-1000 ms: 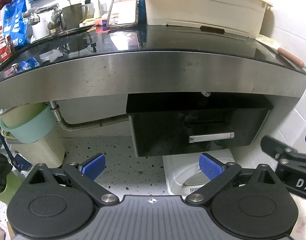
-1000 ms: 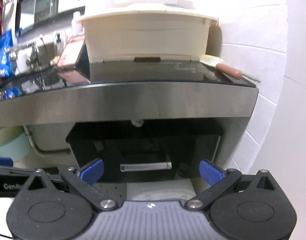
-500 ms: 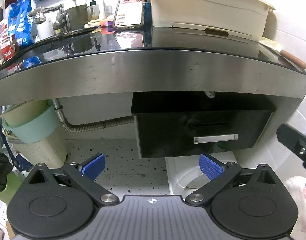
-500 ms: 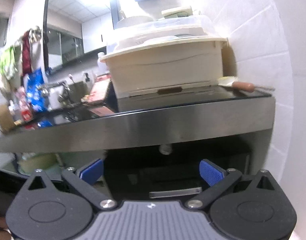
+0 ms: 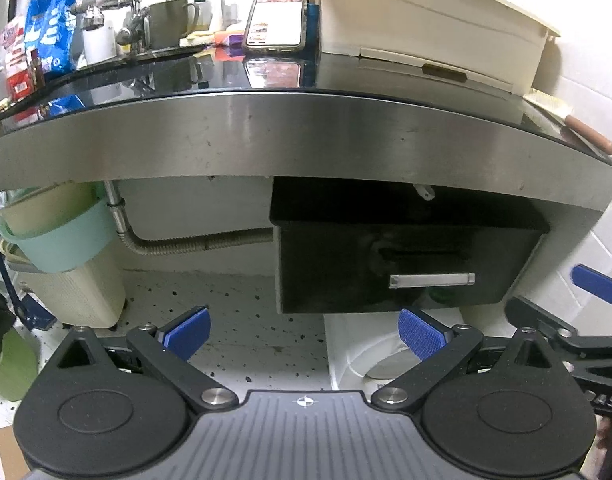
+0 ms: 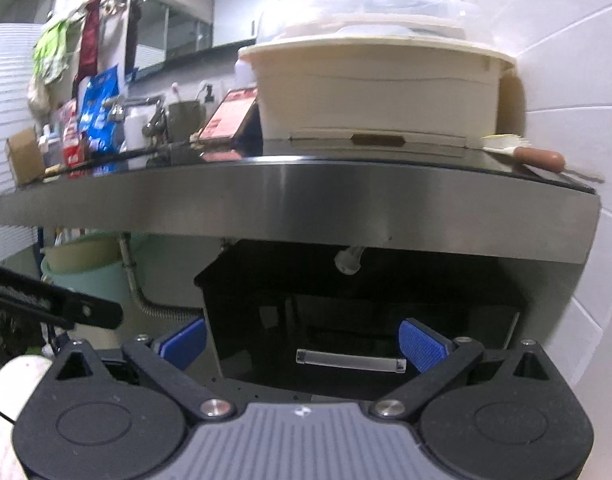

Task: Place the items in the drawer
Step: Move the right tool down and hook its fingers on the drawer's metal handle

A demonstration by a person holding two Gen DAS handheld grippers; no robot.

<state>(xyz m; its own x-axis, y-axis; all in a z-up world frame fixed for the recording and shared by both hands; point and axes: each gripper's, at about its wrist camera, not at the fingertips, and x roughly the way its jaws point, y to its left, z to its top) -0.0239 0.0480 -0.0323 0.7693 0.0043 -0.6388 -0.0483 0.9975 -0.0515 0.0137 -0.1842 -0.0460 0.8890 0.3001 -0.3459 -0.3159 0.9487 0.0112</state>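
Observation:
A black drawer [image 5: 405, 268] with a silver bar handle [image 5: 431, 280] hangs shut under the steel-edged counter [image 5: 290, 136]. It also shows in the right wrist view [image 6: 357, 320], with its handle [image 6: 349, 361]. My left gripper [image 5: 304, 334] is open and empty, below and left of the drawer. My right gripper [image 6: 302, 344] is open and empty, in front of the drawer, level with the handle. On the counter lie a phone [image 5: 276, 22] and a brush with a brown handle [image 5: 573, 128].
A large cream lidded box [image 5: 429, 20] stands on the counter by the tiled right wall. A tap [image 5: 122, 20], a cup and packets sit at the left. Under the counter are a corrugated pipe [image 5: 186, 244], stacked basins [image 5: 54, 228] and a white appliance [image 5: 369, 352].
Both grippers have risen and tilted up. The right wrist view now takes in the counter top and wall above, and the drawer handle sits lower between the fingers. The right gripper reappears at the left view's edge.

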